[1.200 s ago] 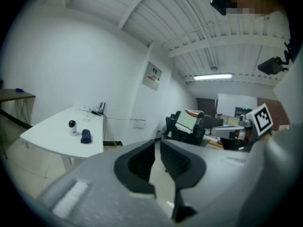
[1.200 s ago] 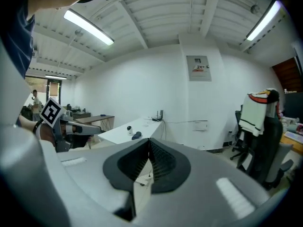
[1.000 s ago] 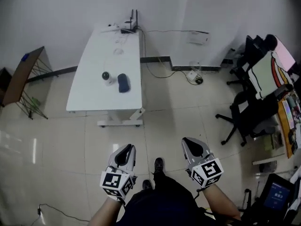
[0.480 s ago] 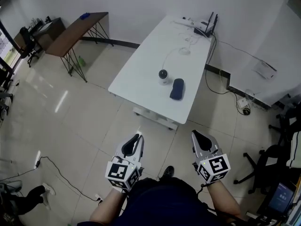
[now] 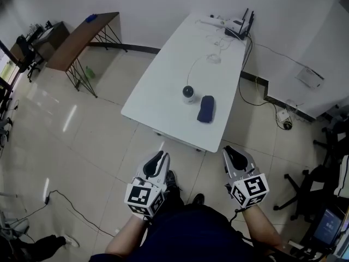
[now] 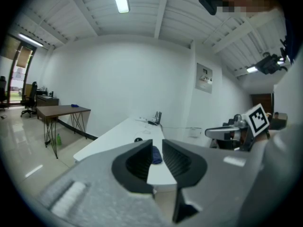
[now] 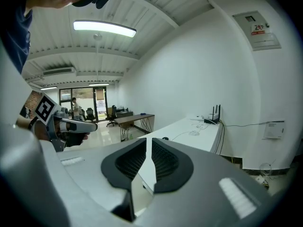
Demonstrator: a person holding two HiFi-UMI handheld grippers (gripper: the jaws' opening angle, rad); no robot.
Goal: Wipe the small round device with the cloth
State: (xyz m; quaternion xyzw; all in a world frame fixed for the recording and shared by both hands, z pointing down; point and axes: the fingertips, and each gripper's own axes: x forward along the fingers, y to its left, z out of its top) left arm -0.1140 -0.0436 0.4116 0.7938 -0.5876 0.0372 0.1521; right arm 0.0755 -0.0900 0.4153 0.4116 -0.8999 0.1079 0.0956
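Empty jaws slightly parted, short of the table [image 5: 163, 83].
The left gripper [image 5: 159, 156] and right gripper [image 5: 232, 152] have just been opening, nothing between their jaws. Toward the table's near end the cloth [image 5: 205, 108] lies lengthwise near-to-far, just right of the small round device [image 5: 188, 94], whose facing is unclear.

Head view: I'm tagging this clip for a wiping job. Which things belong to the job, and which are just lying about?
Job:
small round device
dark blue cloth beside it
white table under both

Lying about:
router at the table's far end
white cable
brown desk
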